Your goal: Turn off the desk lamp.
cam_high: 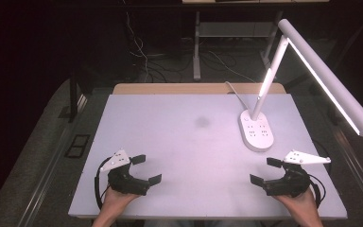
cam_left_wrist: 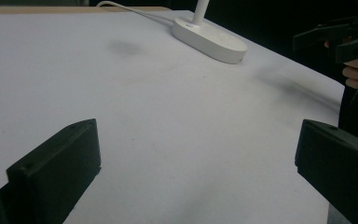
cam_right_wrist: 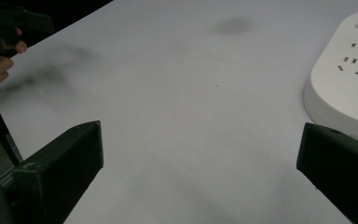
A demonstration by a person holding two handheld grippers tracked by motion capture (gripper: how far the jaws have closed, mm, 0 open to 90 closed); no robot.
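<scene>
Both grippers rest at the near edge of the table [cam_high: 170, 123], each held from below by a hand. Left gripper [cam_high: 147, 169] sits toward the near left corner with its jaws spread wide and nothing between them. Right gripper [cam_high: 266, 171] sits toward the near right corner, jaws likewise spread wide and empty. The two jaw pairs face inward, toward each other across the bare middle of the near edge.

Nearest object to either gripper is the lamp base [cam_high: 256, 129], a white oval block with socket outlets on its top face. It stands on the right half of the table, just beyond the right gripper and well apart from the left one; the right hand is the nearer. From the right gripper the base lies forward and slightly to the left.

Long axis of the base runs from the far edge toward the near edge, angled slightly toward the near right corner. The lamp stem [cam_high: 269, 80] rises from the far end of the base. In the right gripper view a small light near that end appears blue, though it is too small to confirm.
</scene>
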